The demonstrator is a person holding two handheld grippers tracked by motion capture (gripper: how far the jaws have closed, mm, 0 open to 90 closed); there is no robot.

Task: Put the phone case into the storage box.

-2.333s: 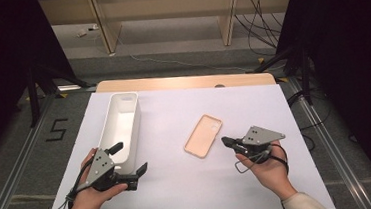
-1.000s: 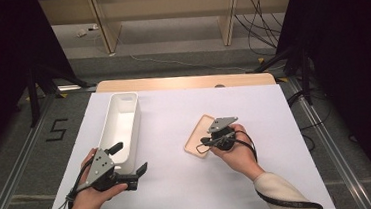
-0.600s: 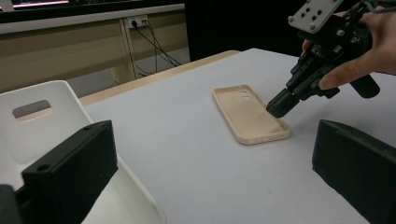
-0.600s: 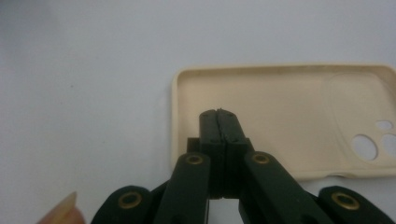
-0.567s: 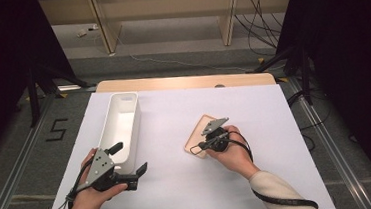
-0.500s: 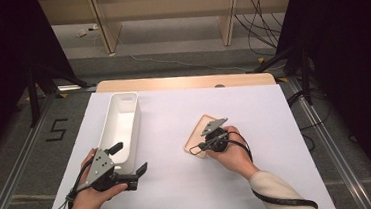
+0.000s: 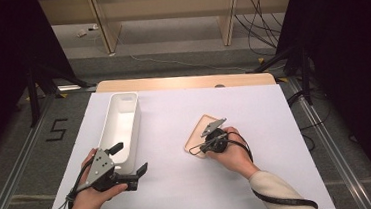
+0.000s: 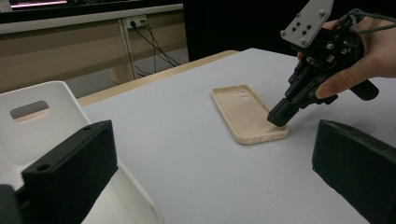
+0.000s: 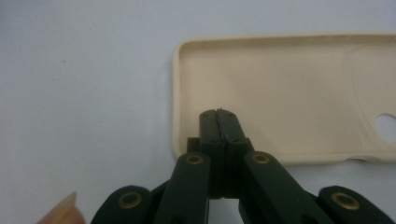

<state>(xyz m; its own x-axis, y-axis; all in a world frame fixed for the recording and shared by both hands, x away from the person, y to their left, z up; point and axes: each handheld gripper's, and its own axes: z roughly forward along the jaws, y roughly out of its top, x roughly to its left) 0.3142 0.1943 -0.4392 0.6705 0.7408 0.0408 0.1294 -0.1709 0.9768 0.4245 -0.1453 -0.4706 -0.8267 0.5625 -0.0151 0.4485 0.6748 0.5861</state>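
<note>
Since the earlier pictures, the person's right hand has carried the right gripper (image 7: 204, 146) in from the right side of the table onto the near corner of the flat beige phone case (image 7: 201, 129); over the last half second it has barely shifted.

At the left, the left gripper (image 7: 127, 160) has kept its place near the front edge of the white-covered table (image 7: 275, 127), its jaws standing wide apart with nothing between them, just beside the near end of the long white plastic bin (image 7: 120, 123). From the left gripper view that bin (image 8: 42, 112) sits close at hand, with a cut-out handle in its end wall.

Farther right, the phone case lies flat and hollow side up in the middle of the table, well apart from the bin. In the right gripper view the jaws are pressed together, their tips over the inside of the case (image 9: 280, 84) by its rim. They may pinch the thin side wall, but I cannot tell for certain; the left gripper view shows the tips (image 8: 279, 116) down at the case's edge (image 8: 247, 116).

My reading: the reach is done and the grasp is being made. If the rim is truly caught, lifting the case comes next, likely toward the bin.
</note>
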